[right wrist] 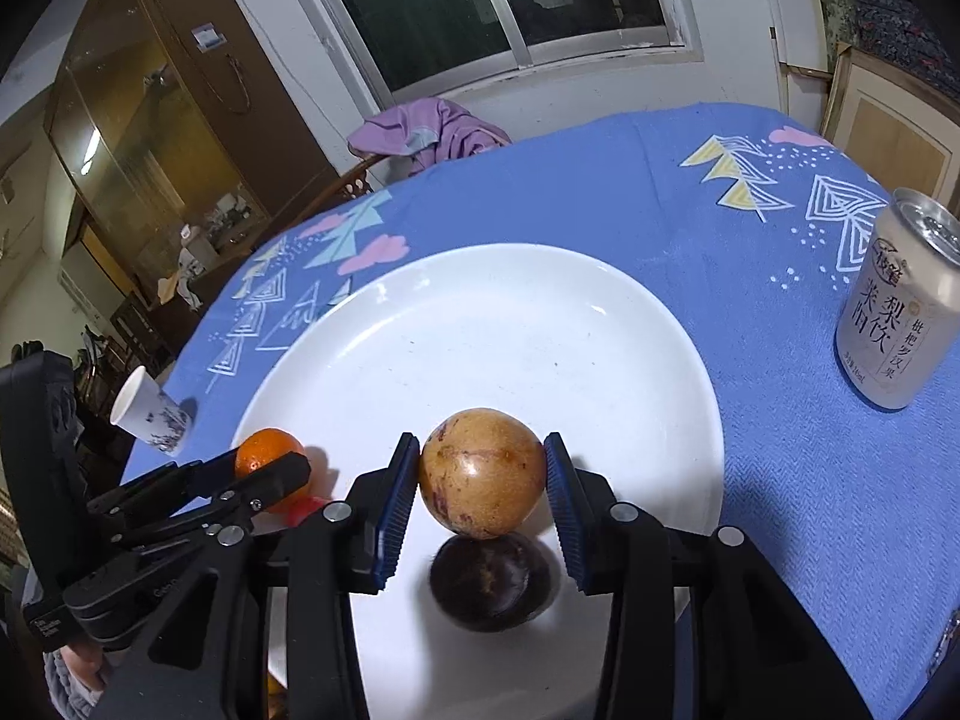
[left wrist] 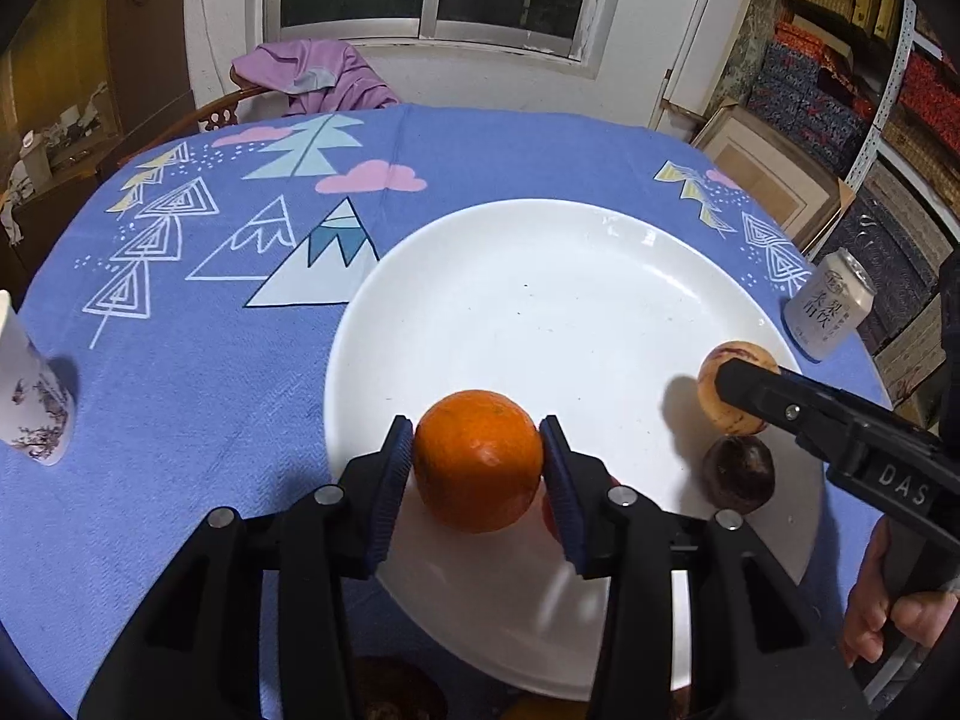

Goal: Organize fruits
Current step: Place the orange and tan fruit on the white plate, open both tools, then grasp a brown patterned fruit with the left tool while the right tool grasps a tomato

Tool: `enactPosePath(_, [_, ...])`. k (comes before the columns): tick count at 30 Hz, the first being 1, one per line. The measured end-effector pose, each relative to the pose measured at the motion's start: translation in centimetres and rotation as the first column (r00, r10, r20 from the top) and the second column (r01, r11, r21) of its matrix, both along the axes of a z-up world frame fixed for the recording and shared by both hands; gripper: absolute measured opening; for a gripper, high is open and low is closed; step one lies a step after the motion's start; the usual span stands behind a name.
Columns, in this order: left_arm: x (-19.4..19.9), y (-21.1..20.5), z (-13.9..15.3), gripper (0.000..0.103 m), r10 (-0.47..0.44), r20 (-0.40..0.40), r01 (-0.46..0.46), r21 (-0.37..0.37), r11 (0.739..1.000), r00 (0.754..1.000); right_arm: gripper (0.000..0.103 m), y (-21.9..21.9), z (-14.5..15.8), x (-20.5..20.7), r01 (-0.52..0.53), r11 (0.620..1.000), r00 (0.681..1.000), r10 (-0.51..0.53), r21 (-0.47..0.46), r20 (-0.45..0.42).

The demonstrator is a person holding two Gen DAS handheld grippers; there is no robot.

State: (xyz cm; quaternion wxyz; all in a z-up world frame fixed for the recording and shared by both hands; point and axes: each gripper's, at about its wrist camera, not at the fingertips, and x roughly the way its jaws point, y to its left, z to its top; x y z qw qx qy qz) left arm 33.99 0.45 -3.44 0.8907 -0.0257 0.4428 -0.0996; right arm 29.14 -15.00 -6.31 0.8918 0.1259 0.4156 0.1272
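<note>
A big white plate (left wrist: 540, 312) lies on the blue tablecloth; it also shows in the right wrist view (right wrist: 480, 330). My left gripper (left wrist: 478, 462) is shut on an orange (left wrist: 478, 459) held just above the plate's near edge. My right gripper (right wrist: 483, 474) is shut on a tan speckled passion fruit (right wrist: 483, 471), held above a dark purple passion fruit (right wrist: 489, 585) that lies on the plate. In the left wrist view the tan fruit (left wrist: 729, 384) and the dark one (left wrist: 738, 471) sit at the plate's right. Something red (right wrist: 306, 507) lies under the orange (right wrist: 264, 450).
A drink can (left wrist: 831, 303) stands right of the plate, also in the right wrist view (right wrist: 900, 306). A paper cup (left wrist: 30, 396) stands at the left table edge. A chair with purple cloth (left wrist: 312, 78) is behind the table. Brown fruit (left wrist: 396, 690) lies near the front edge.
</note>
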Motion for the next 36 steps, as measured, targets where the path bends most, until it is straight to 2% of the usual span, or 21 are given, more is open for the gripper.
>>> enactPosePath(4, [-0.1,-0.2,0.4,0.055,-0.012,0.022,0.012,0.015,1.000,1.000,0.045,-0.2,-0.6,0.3,0.008,1.000,1.000,-0.008,0.008,-0.016])
enactPosePath(5, [-0.2,-0.2,0.6,0.061,-0.007,0.027,0.007,0.016,1.000,1.000,0.045,-0.4,-0.4,0.2,0.007,1.000,1.000,-0.007,0.020,-0.013])
enactPosePath(10, [-1.9,1.4,3.7,0.064,0.023,0.074,-0.021,-0.027,0.999,0.997,0.045,-0.9,3.1,-2.0,0.010,0.998,0.998,-0.014,0.057,0.068])
enactPosePath(11, [-2.4,1.8,4.4,0.069,0.032,0.084,-0.030,-0.034,0.999,0.996,0.045,-1.0,4.3,-3.2,0.003,0.997,0.995,-0.010,0.071,0.100])
enactPosePath(12, [-3.0,2.2,5.2,0.075,0.046,0.098,-0.042,-0.038,0.998,0.994,0.047,-1.1,5.4,-4.3,-0.009,0.996,0.992,-0.002,0.084,0.128])
enactPosePath(14, [-5.1,3.4,6.7,0.081,0.071,0.144,-0.066,-0.041,0.997,0.987,0.060,-1.4,7.2,-6.6,-0.027,0.995,0.983,0.008,0.099,0.185])
enactPosePath(17, [-8.6,4.8,7.2,0.087,0.083,0.186,-0.080,-0.023,0.996,0.979,0.070,-1.8,9.3,-11.3,-0.047,0.993,0.960,0.016,0.106,0.278])
enactPosePath(21, [-13.2,6.8,5.0,0.089,0.108,0.164,-0.110,0.005,0.994,0.981,0.079,-3.0,7.9,-16.1,-0.034,0.989,0.949,-0.013,0.141,0.316])
enactPosePath(24, [-15.5,7.9,3.0,0.090,0.139,0.144,-0.144,0.025,0.989,0.980,0.082,-4.7,5.4,-18.4,0.007,0.980,0.954,-0.066,0.200,0.291])
enactPosePath(29, [-15.2,7.7,1.2,0.090,0.175,0.130,-0.185,0.063,0.981,0.976,0.083,-6.9,2.8,-18.2,0.086,0.956,0.971,-0.144,0.280,0.194])
enactPosePath(34, [-14.1,5.5,0.2,0.090,0.123,0.151,-0.151,0.193,0.970,0.981,0.087,-7.1,1.9,-17.4,0.111,0.953,0.977,-0.157,0.280,0.145])
enactPosePath(36, [-13.6,5.1,-0.1,0.090,0.112,0.150,-0.143,0.212,0.967,0.982,0.088,-6.7,1.5,-17.2,0.112,0.953,0.980,-0.153,0.283,0.127])
